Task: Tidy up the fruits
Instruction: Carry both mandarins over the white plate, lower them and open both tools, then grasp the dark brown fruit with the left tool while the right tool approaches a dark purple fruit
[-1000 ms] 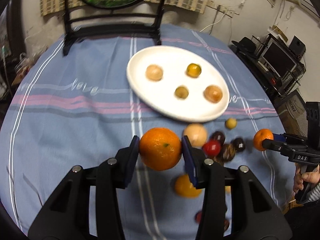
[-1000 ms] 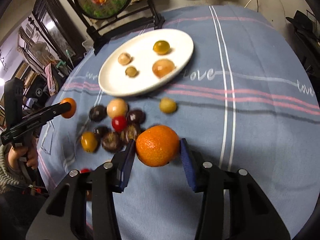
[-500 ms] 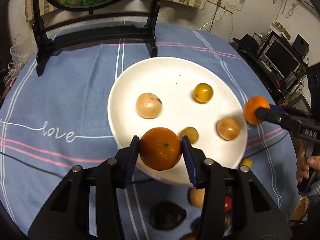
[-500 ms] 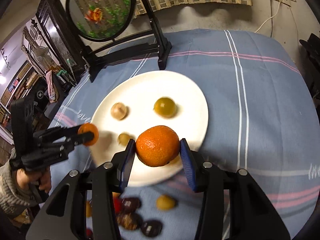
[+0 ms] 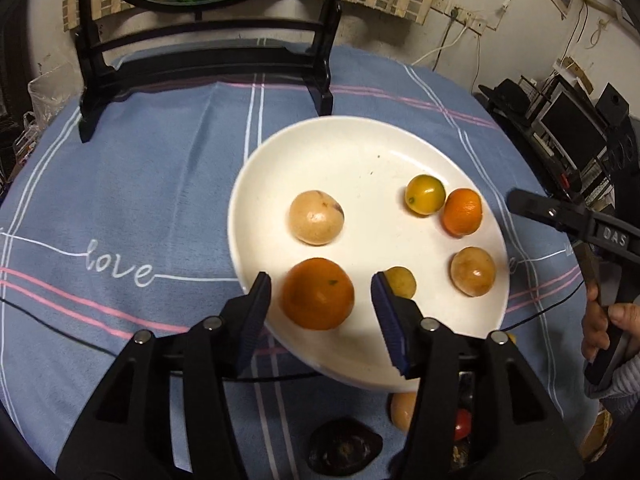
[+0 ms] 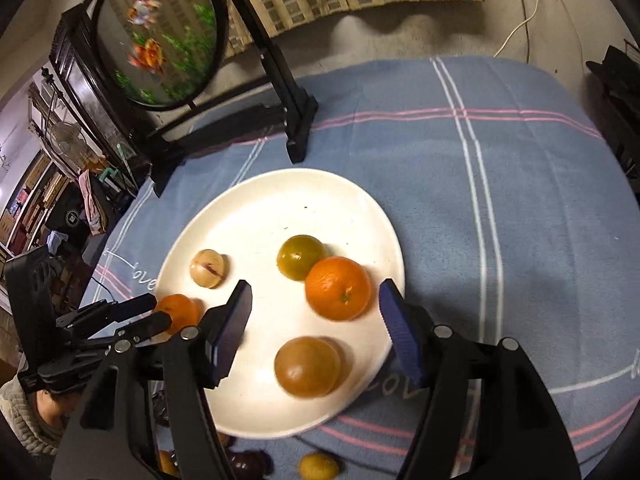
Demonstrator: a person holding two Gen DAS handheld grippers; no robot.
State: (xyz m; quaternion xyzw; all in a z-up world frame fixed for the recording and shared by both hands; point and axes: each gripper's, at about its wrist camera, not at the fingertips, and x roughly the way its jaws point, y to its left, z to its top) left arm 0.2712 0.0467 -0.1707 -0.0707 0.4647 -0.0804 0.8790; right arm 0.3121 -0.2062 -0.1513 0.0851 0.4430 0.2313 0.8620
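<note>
I am opening both sets of jaws: my left gripper (image 5: 320, 300) is letting go of an orange (image 5: 318, 293) sitting just inside the near rim of the white plate (image 5: 360, 160), pads apart from it. My right gripper (image 6: 316, 312) is releasing a second orange (image 6: 338, 288) beside a greenish fruit (image 6: 300, 257). Loose fruit (image 5: 342, 448) is waiting behind both tools, with open cloth either side.

Warm indoor light falls from above, brightest on the white plate (image 5: 360, 152), which shows mild glare but keeps its detail. Soft shadows sit beside each fruit. The fisheye bends the cloth-covered surface (image 6: 520, 200) and walls, with black vignetting in all corners. The round picture (image 6: 160, 40) looks smeared, perhaps by motion. The near orange (image 5: 318, 293) and the close fingers (image 5: 256, 312) are slightly soft.
</note>
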